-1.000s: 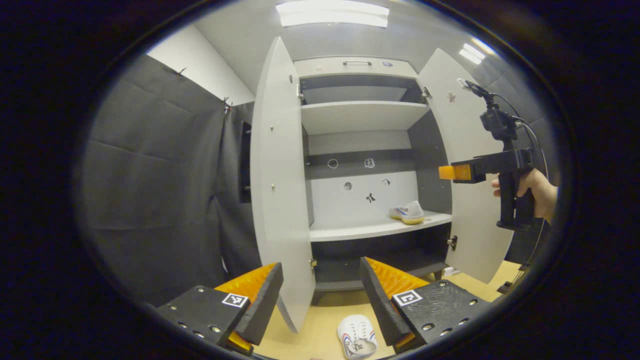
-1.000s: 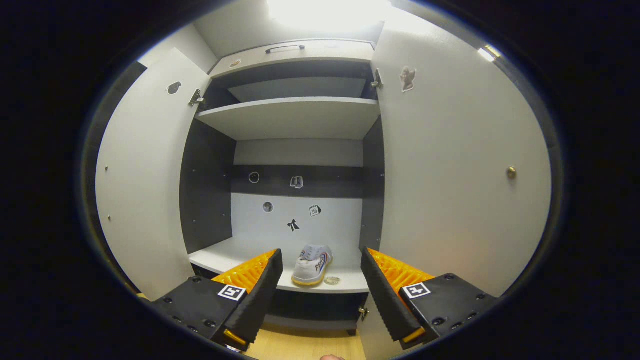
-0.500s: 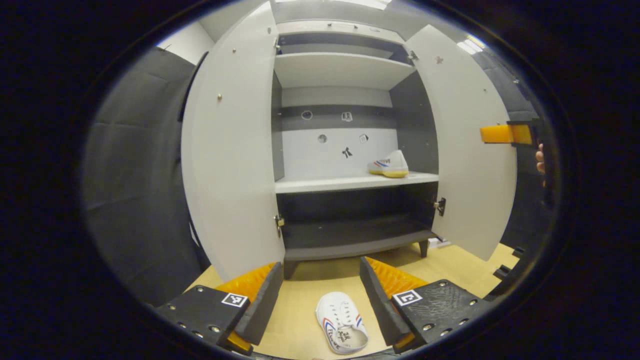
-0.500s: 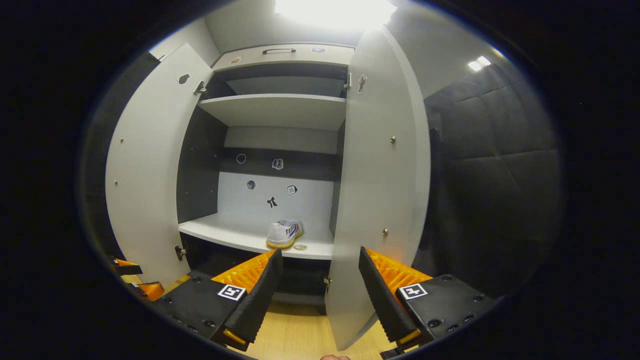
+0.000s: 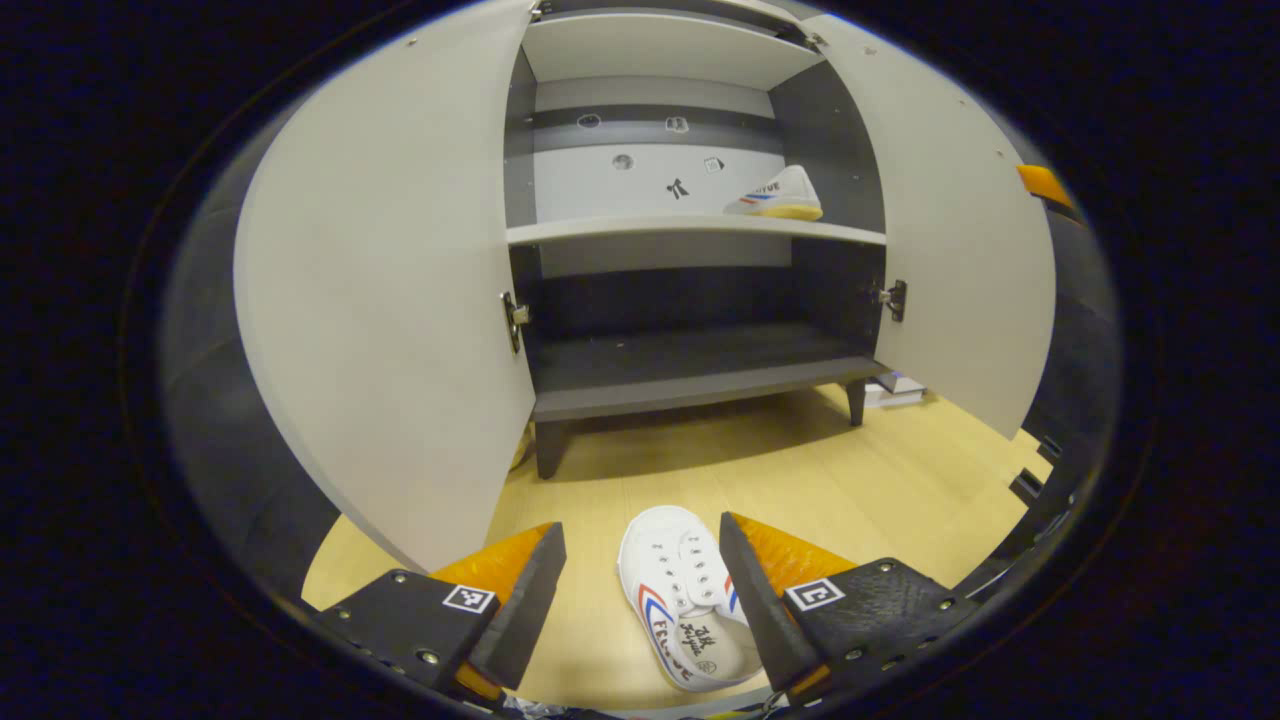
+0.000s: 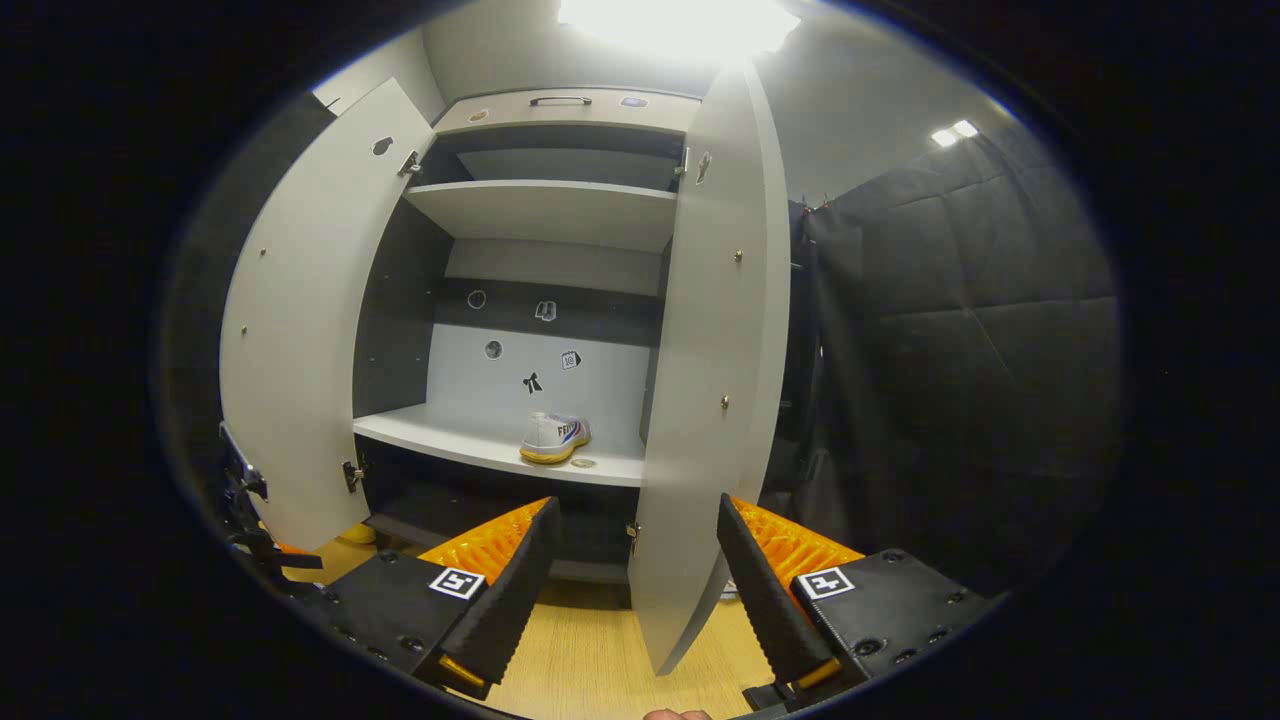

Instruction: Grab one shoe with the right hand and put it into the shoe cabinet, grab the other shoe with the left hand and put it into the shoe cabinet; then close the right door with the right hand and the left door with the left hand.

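Observation:
A white shoe [image 5: 685, 600] with red and blue stripes lies on the wooden floor. My left gripper [image 5: 634, 590] hangs open just above it, the shoe lying between the fingers and nearer the right one. The other white shoe [image 5: 778, 196] [image 6: 555, 438] stands on the right of the middle shelf of the shoe cabinet [image 5: 690, 232] [image 6: 520, 450]. Both doors stand open: the left door [image 5: 390, 300] [image 6: 300, 330] and the right door [image 5: 960, 250] [image 6: 710, 370]. My right gripper [image 6: 634, 590] is open and holds nothing, back from the cabinet in front of the right door's edge.
The wooden floor [image 5: 780, 460] stretches in front of the cabinet. Black booth cloth [image 6: 960, 360] hangs to the right of the right door. A small round thing [image 6: 583, 463] lies on the shelf beside the shoe. Some flat items [image 5: 893, 388] sit on the floor behind the right door.
My left gripper has tipped down and dropped toward the shoe on the floor. My right gripper has drawn back from the cabinet and swung rightward, both staying open.

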